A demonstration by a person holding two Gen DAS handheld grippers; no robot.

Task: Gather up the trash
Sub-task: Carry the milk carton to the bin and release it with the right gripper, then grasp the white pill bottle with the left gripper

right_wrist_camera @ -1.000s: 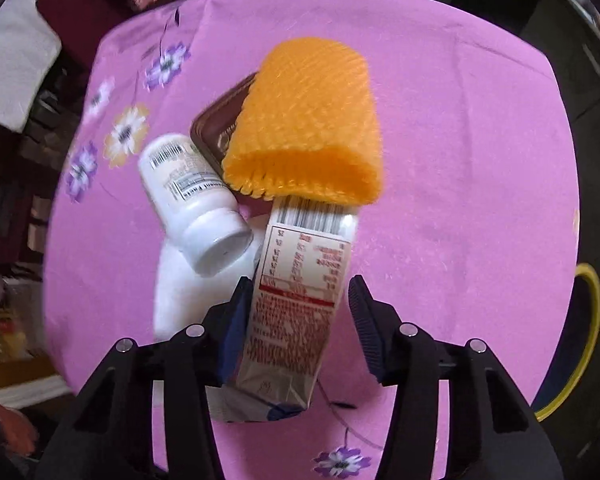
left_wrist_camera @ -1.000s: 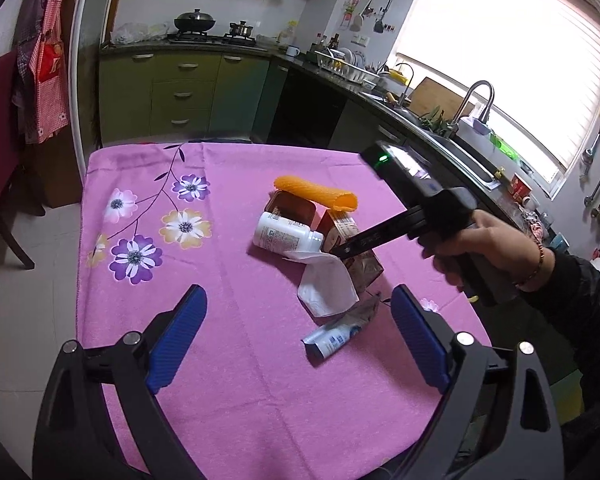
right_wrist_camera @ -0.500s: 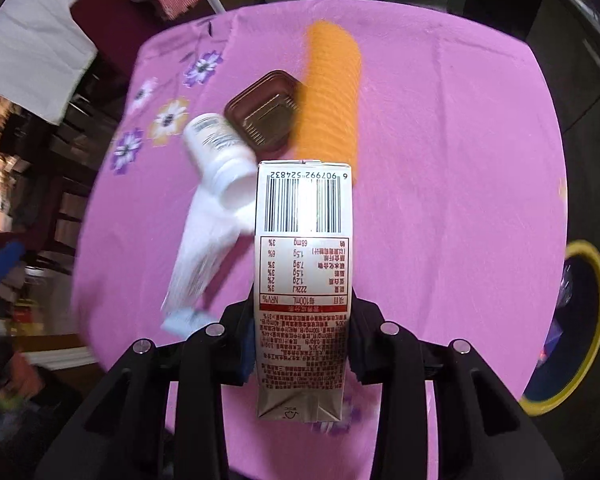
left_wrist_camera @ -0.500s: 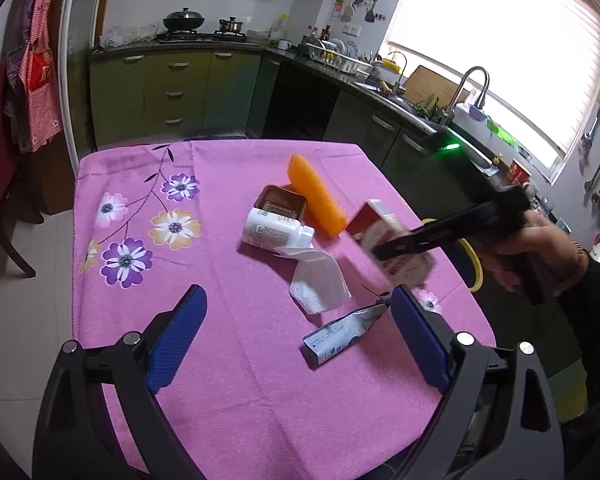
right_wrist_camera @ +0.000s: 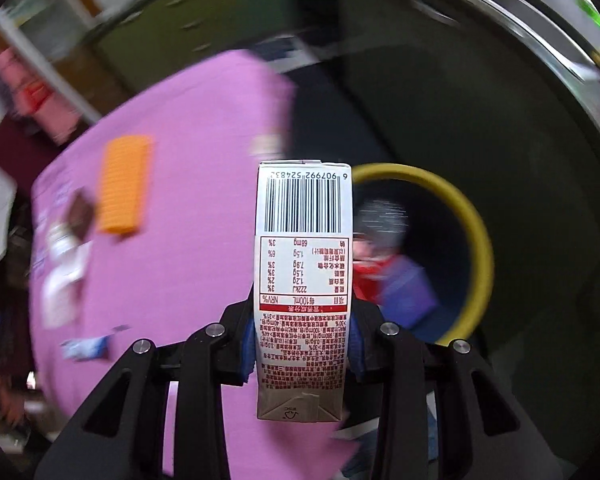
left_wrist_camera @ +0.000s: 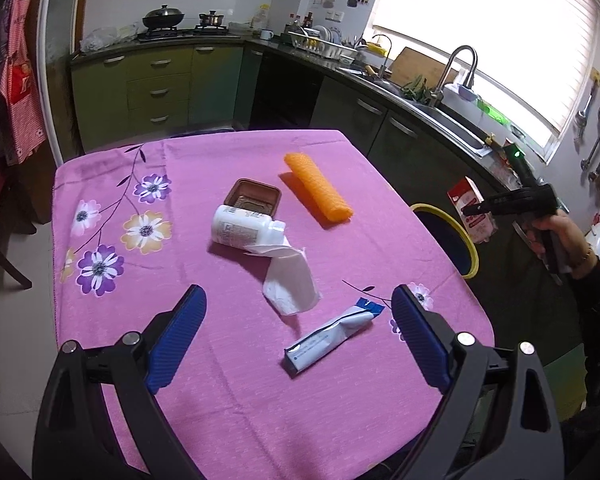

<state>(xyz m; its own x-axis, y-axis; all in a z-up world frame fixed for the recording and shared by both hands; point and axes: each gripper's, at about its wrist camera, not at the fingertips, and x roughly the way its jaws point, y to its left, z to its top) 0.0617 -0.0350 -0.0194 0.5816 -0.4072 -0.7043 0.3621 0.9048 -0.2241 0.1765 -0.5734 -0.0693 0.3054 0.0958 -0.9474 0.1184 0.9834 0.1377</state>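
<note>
1. We have the drink carton [right_wrist_camera: 303, 280] clamped between the blue pads of the right hand-held gripper [right_wrist_camera: 302, 344], low on its body and upright, off the counter edge and just beside the yellow-rimmed bin [right_wrist_camera: 476, 236].
2. We judge the carton light and likely empty. Its paperboard walls are stiff enough for a flat-sided pinch but would dent under a hard squeeze. The broad side faces give the best hold.
3. Our left hand-held gripper [left_wrist_camera: 296, 336] hangs wide open over the counter [left_wrist_camera: 228, 392] with nothing between its jaws.
4. Below it lie a squeezed tube [left_wrist_camera: 332, 338], a crumpled white tissue [left_wrist_camera: 290, 284], a white bottle [left_wrist_camera: 246, 232] on its side, a brown tray [left_wrist_camera: 254, 198] and an orange foam sleeve [left_wrist_camera: 318, 194].
5. The tissue is soft, the foam springy, and the bottle may roll, so we would pinch it across its body.
6. The pink floral cloth looks loose and could drag. Around us is a kitchen with green cabinets [left_wrist_camera: 156, 88] and a sink [left_wrist_camera: 444, 116] under a bright window.
</note>
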